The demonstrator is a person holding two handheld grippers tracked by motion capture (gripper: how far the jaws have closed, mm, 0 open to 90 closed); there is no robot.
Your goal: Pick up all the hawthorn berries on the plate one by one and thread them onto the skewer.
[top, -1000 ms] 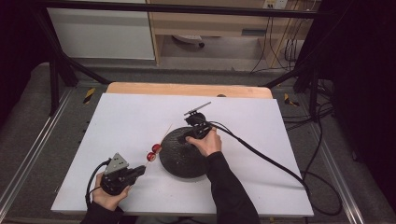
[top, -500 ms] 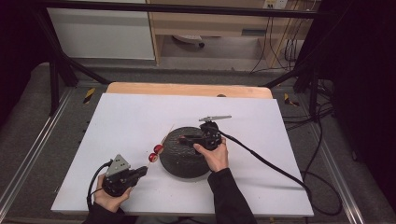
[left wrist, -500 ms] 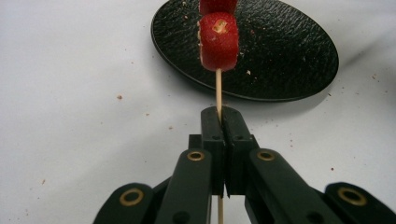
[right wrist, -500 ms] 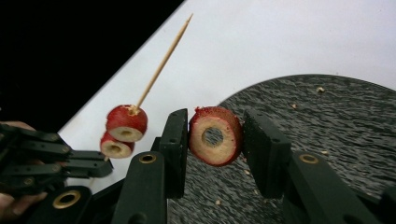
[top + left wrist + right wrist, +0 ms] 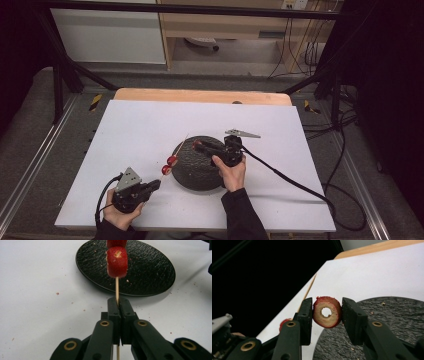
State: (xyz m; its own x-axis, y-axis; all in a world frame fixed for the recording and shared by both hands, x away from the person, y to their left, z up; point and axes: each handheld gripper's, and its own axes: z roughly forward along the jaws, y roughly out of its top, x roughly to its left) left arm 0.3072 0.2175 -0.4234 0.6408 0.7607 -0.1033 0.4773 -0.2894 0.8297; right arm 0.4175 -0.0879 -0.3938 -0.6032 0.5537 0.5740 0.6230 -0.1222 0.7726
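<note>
At the table's front left, my left gripper (image 5: 154,185) (image 5: 120,302) is shut on the lower end of a thin wooden skewer (image 5: 179,150) (image 5: 116,288). Two red fruit pieces (image 5: 168,165) (image 5: 117,262) are threaded on the skewer, which slants up over the left edge of a black textured plate (image 5: 200,172) (image 5: 150,270). Above the plate, my right gripper (image 5: 198,146) (image 5: 327,308) points left and is shut on a red-skinned ring slice (image 5: 327,312) with a hole through its middle. The skewer's tip (image 5: 308,290) lies just beyond that slice.
A white sheet (image 5: 140,125) covers the table, with a bare wooden strip (image 5: 200,95) along the back edge. Crumbs dot the sheet around the plate. The right gripper's cable (image 5: 290,175) trails off to the right. Dark frame posts and floor surround the table.
My right gripper has swung from the plate's far side to point left over the plate, bringing the ring slice near the skewer tip. The left gripper and skewer have stayed put.
</note>
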